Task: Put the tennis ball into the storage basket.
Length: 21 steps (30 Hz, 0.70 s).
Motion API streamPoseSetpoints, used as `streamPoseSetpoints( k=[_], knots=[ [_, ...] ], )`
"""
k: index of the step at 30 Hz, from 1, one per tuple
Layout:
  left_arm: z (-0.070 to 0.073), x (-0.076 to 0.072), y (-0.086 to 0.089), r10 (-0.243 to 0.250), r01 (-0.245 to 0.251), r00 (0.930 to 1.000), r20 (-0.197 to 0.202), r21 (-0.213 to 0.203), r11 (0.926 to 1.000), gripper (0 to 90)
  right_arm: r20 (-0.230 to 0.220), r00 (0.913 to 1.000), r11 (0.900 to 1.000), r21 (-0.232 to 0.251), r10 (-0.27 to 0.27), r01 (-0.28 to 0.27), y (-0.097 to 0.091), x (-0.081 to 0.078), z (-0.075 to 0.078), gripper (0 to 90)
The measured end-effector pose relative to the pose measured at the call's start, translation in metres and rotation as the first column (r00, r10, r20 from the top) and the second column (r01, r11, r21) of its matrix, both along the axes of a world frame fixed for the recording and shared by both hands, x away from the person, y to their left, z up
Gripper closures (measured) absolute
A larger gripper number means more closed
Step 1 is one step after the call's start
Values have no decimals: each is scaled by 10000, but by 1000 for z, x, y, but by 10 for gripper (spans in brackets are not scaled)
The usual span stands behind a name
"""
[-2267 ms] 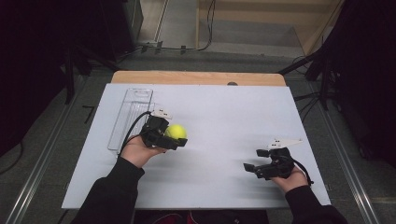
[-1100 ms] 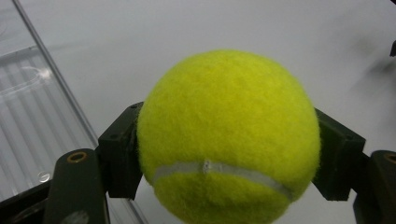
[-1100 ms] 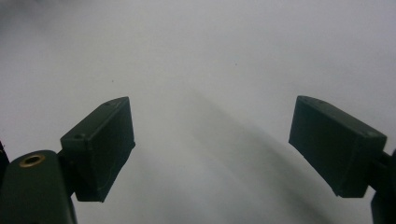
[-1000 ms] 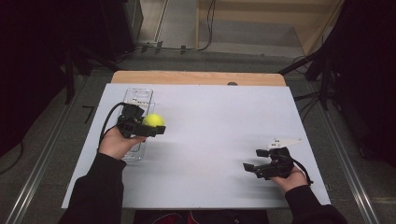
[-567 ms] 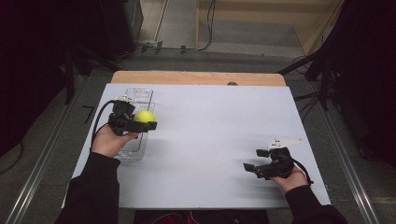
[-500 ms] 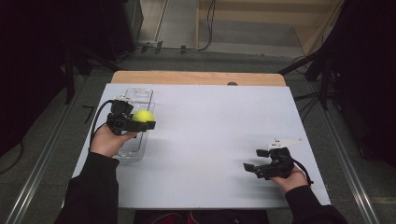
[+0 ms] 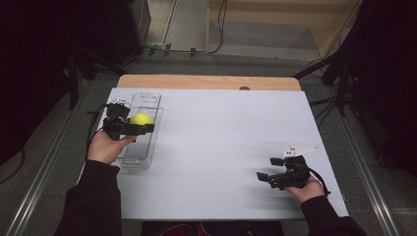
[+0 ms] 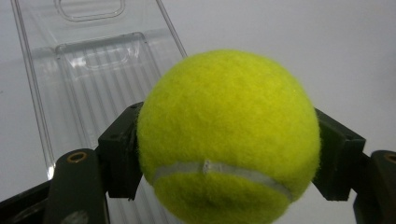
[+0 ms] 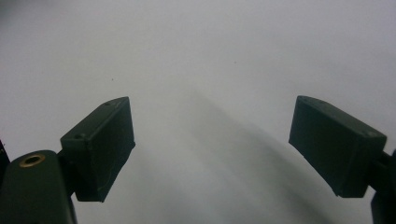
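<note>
Left gripper: the left gripper [image 7: 140, 125] has its two black jaws clamped on either side of a fuzzy yellow-green tennis ball [image 8: 229, 140] with a white seam.
Ball's place: in the high view the tennis ball [image 7: 141, 118] is held over a long clear ribbed plastic tray [image 7: 143, 147], above the tray's middle; whether it touches the tray I cannot tell.
Tray: it lies lengthwise at the left edge of the white table top [image 7: 221, 142], its far end flat with a moulded handle cut-out.
Left hand: the person's left hand [image 7: 104, 146] grips the tool from the near side, in a black sleeve.
Right gripper: the right gripper [image 9: 212, 149] hangs with jaws spread wide and nothing between them, over bare white surface.
Right gripper's place: near the table's front right corner, well apart from the tray.
</note>
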<state>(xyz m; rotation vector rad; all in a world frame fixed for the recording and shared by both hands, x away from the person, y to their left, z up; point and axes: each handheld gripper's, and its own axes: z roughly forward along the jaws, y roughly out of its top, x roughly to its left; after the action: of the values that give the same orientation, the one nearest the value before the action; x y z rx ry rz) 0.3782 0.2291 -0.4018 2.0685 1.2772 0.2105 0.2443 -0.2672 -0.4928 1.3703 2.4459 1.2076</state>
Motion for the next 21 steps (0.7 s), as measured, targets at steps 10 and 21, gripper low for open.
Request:
streamPoseSetpoints(
  k=[10, 21],
  knots=[
    [-12, 7, 12, 827, -823, 9964, -182, 220, 9964, 259, -5, 10000, 10000, 31, 15, -15, 1, 0, 1, 123],
    [-21, 10, 11, 1035, -1027, 9944, -207, 364, 9941, 258, 5, 10000, 10000, 95, -22, 21, 1, 1, 0, 123]
  ],
)
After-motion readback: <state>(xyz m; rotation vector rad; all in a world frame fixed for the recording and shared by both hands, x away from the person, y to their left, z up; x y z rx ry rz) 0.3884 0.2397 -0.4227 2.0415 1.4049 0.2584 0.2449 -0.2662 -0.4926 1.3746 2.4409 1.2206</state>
